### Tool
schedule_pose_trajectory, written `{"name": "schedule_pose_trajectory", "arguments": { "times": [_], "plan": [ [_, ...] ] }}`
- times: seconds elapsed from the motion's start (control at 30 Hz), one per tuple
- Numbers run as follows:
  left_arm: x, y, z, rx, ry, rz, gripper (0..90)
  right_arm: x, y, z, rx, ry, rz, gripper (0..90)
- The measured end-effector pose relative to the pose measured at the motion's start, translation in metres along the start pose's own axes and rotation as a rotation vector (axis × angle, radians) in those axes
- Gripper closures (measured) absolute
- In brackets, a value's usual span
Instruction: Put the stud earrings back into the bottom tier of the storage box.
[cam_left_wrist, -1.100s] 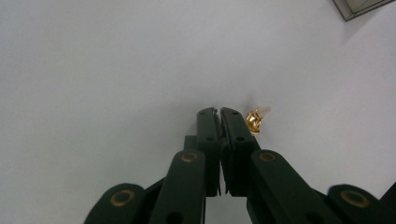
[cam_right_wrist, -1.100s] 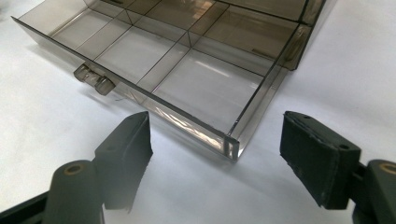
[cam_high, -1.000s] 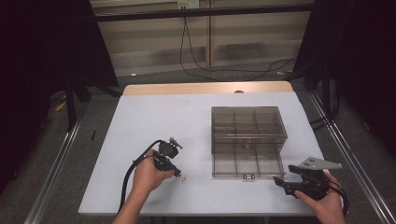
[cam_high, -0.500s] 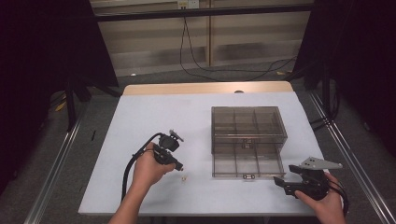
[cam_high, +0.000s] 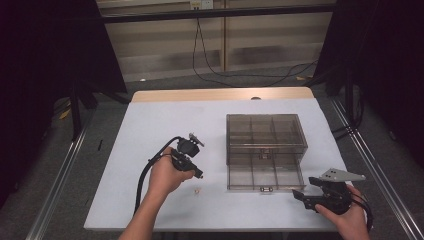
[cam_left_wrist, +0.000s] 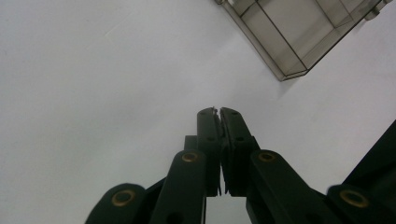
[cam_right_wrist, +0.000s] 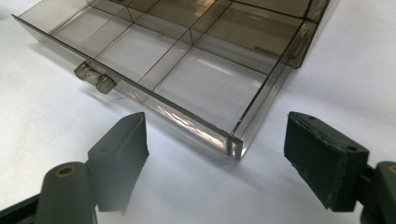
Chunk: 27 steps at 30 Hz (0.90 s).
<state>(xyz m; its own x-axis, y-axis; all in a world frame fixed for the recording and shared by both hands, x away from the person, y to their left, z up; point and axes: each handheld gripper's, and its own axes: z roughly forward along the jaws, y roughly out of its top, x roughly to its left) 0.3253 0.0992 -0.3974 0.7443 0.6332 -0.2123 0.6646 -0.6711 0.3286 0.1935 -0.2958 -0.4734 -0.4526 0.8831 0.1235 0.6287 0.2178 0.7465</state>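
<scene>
Left hand-held gripper (cam_high: 198, 174) clenched, pinching something tiny, nearer small part (cam_high: 197, 190) just below on surface (cam_high: 150, 120); right hand-held gripper (cam_high: 300, 195) released beside open drawer (cam_high: 265, 172), to its left.

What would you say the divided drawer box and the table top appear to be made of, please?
The drawer box looks like smoke-tinted clear plastic with a glossy finish: the partitions and the table show through its walls, and its edges catch highlights in the right gripper view. The table top seems a matte white laminate or painted board, evenly pale without glare; a bare wood-coloured strip shows along its far edge.
</scene>
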Motion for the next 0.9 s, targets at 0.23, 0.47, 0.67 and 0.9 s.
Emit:
{"name": "schedule_pose_trajectory", "arguments": {
  "times": [0.23,0.47,0.67,0.9],
  "plan": [
    [-0.006,0.01,-0.001,-0.01,-0.005,0.002,87.6,0.0,0.0,0.0,0.0,0.002,0.002,20.9],
    [-0.01,0.016,-0.001,-0.001,-0.005,0.017,87.6,-0.001,0.0,0.0,-0.004,0.009,0.014,18.6],
    [-0.013,0.02,-0.001,-0.006,-0.013,0.013,87.6,-0.001,0.0,0.0,-0.007,0.004,0.012,16.3],
    [-0.016,0.024,-0.001,-0.006,-0.012,0.02,87.6,-0.001,0.0,0.001,-0.006,0.0,0.004,13.9]
  ]
}}
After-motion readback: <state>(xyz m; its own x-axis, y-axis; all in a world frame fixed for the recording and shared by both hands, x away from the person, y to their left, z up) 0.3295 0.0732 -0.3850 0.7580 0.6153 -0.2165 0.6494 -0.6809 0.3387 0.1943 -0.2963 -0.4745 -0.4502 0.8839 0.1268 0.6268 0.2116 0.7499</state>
